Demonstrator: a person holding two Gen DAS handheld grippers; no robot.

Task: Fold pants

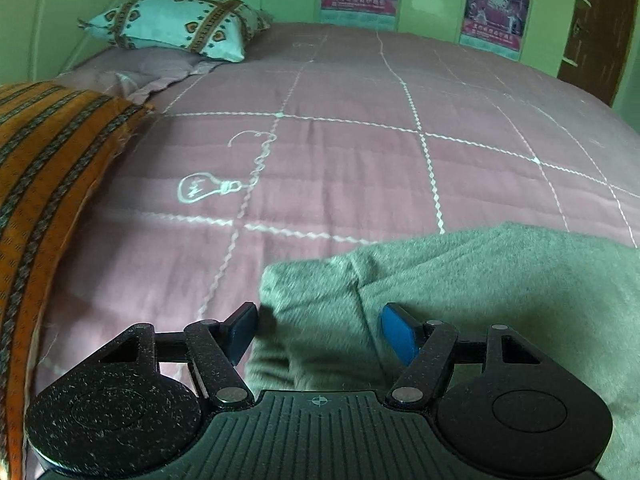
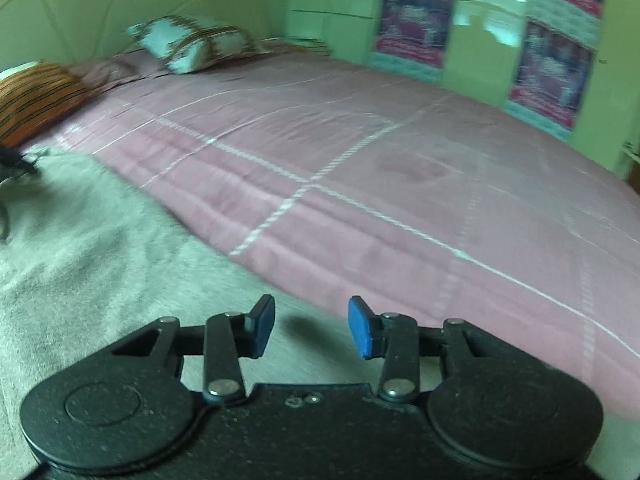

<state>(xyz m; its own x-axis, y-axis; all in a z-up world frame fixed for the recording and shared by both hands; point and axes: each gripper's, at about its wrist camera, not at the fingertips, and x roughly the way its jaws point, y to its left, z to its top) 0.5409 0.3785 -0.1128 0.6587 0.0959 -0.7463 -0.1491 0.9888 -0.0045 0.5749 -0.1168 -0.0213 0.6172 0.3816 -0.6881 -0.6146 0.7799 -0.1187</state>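
Note:
Grey fleece pants [image 1: 460, 280] lie on the pink bedspread [image 1: 340, 160] near the bed's front edge. My left gripper [image 1: 320, 330] hovers low over their left end. Its blue pads [image 1: 398, 332] stand wide apart, with a bulge of the grey cloth between them; the left pad sits right at the cloth's edge and I see no squeeze. In the right wrist view the pants [image 2: 100, 260] spread to the left. My right gripper [image 2: 312, 328] is over their far edge, pads apart, nothing pinched between them.
An orange striped pillow [image 1: 48, 168] lies at the left edge of the bed, and a white patterned pillow [image 1: 180, 24] at the head. Green walls with posters [image 2: 416, 20] border the far side. A dark object [image 2: 12, 164] shows at the left, cut off.

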